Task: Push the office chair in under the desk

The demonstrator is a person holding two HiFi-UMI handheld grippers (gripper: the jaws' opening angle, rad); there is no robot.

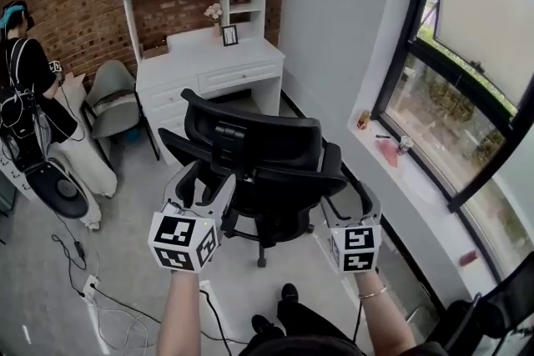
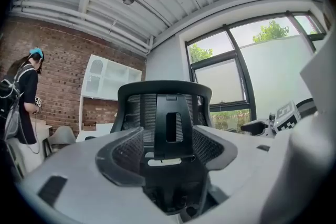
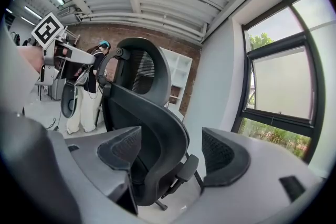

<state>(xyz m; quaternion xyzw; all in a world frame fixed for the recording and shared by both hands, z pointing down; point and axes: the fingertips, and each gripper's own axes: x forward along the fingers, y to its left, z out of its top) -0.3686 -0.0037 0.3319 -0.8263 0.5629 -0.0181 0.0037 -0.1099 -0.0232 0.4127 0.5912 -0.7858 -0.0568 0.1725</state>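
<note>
Table (image 1: 196, 56) stands at 12 o'clock; chair (image 1: 259, 154) sits at its 6 o'clock, not yet under, its back turned away from it. Probably heavy but free-rolling and apt to swivel, so its stiff back rim suits an even push. Left gripper (image 1: 206, 192) and right gripper (image 1: 349, 208) flank it, jaws apart, gripping nothing.

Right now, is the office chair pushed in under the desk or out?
Out. The office chair stands on open floor in front of the white desk, its base well short of the desk's opening.
</note>
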